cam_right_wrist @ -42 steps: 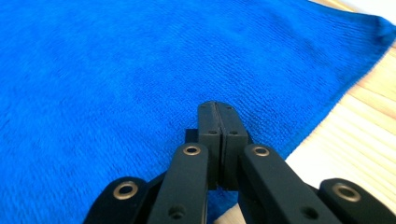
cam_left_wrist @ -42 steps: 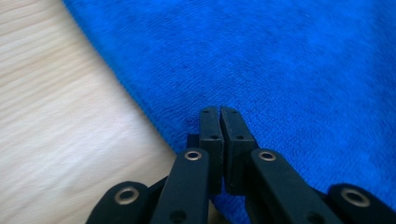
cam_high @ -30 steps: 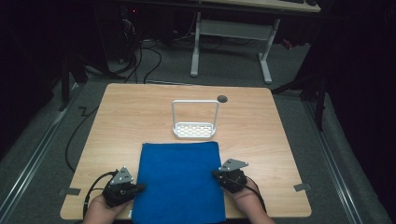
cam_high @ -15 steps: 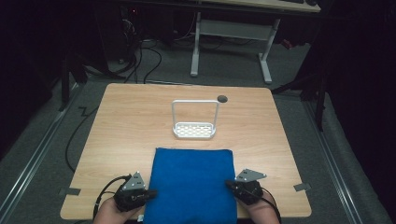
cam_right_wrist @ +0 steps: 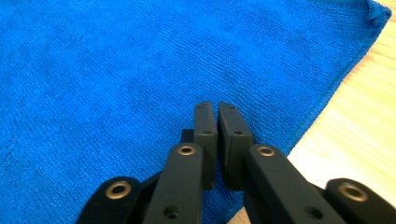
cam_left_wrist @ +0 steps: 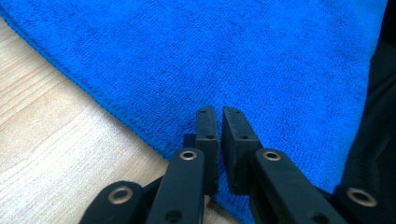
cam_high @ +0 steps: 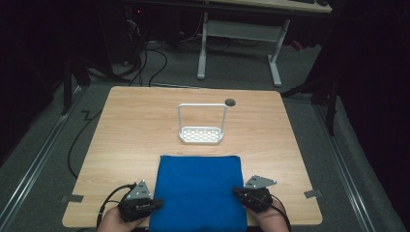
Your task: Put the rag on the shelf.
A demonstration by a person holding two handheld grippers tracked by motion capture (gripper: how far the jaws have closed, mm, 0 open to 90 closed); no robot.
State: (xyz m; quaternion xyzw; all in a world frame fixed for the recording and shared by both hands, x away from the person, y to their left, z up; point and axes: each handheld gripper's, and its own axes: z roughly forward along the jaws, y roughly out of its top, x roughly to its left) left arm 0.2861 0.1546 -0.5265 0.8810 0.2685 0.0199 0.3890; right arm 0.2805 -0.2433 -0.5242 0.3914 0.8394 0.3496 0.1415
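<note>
The cloth (cam_high: 198,191) is blue terry — matt, with a fine nubbly pile and a stitched hem that shows up close in both gripper views. The table (cam_high: 135,125) looks like pale wood-grain laminate, smooth with a slight sheen, while the rack (cam_high: 201,130) on it looks like white plastic or coated wire over a perforated base. The jaws of both grippers are matt black plastic — set with brassy metal rivets.

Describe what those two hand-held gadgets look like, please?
Each is a chunky black tool. The left gripper and right gripper each carry a grey three-cornered plate on top and trail a thin black cable toward the person. Up close, the fingers are flat black blocks on black arms, dotted with small screw holes and brass-coloured rings at the pivots.
</note>
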